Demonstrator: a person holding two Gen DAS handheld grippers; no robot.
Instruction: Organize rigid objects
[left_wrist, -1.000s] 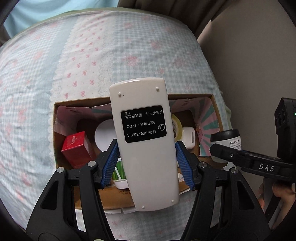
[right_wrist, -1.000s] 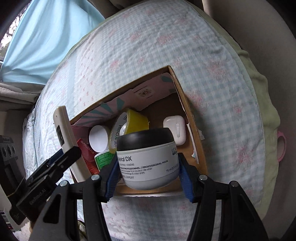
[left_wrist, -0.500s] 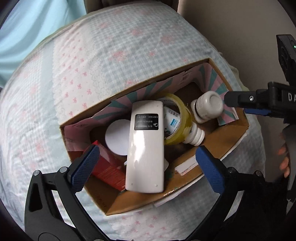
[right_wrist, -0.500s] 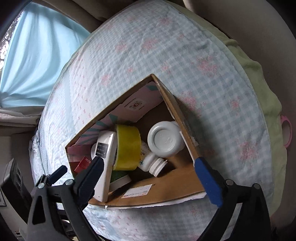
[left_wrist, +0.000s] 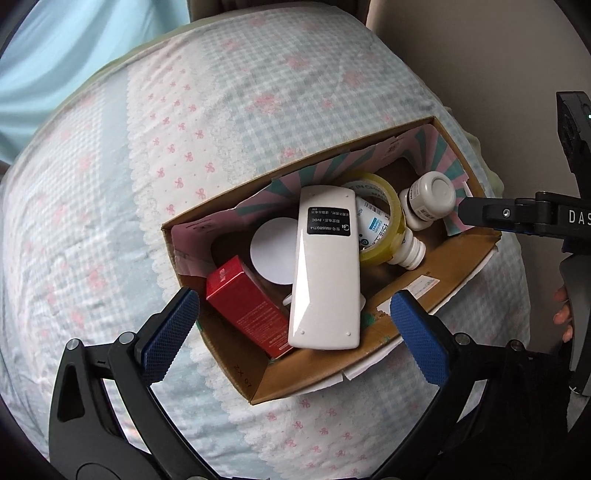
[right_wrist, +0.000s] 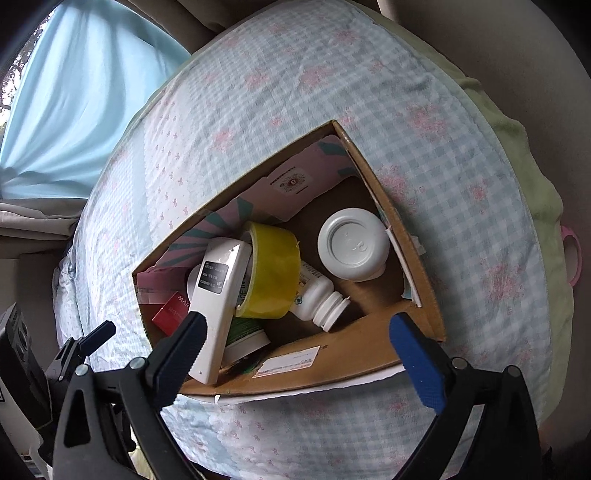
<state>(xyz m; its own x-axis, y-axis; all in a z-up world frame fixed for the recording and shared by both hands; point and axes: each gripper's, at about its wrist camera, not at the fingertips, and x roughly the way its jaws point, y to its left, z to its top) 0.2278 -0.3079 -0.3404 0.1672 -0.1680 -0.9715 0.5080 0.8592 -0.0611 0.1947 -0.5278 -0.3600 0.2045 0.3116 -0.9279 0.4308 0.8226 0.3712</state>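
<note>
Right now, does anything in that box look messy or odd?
Yes. The remote lies face down, slanting across the other things, its end over the box's near rim. The white bottle lies on its side, partly under the tape roll. The jar seems tipped too. Nothing looks spilled or broken.

Yellow tape roll (right_wrist: 272, 273), red carton (left_wrist: 246, 301) (white lettering), blue-checked bedspread (left_wrist: 258, 92).

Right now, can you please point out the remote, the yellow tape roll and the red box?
remote (left_wrist: 325, 280): left wrist view, middle of its white back.
yellow tape roll (right_wrist: 271, 277): right wrist view, outer yellow band.
red box (left_wrist: 247, 299): left wrist view, long red side.
</note>
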